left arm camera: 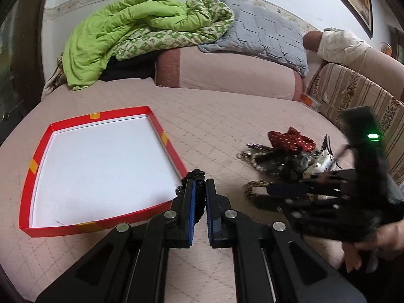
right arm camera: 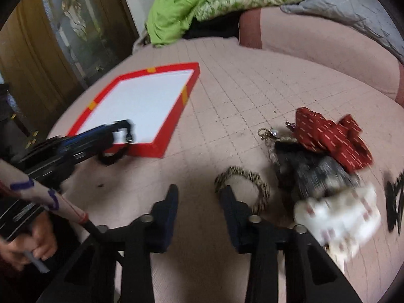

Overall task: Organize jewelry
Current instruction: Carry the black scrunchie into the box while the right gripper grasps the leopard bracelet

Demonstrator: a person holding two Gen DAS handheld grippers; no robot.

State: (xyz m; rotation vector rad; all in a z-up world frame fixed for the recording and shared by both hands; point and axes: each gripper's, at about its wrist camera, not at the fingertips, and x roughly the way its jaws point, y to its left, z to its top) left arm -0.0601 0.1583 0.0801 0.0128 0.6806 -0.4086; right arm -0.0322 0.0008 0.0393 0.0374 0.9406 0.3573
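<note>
Clamping a black hair tie [left arm camera: 199, 176], the left gripper [left arm camera: 200, 189] hangs beside the red tray [left arm camera: 161, 128], at its lower-right corner; right gripper [right arm camera: 199, 194] gapes empty.

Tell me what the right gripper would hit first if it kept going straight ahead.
Probably the leopard ring: the right gripper, jaws open, points just left of it, one finger already overlapping its near edge. Otherwise only bare bed; depth is unclear.

Soft daylight, fisheye warp, motion blur.
</note>
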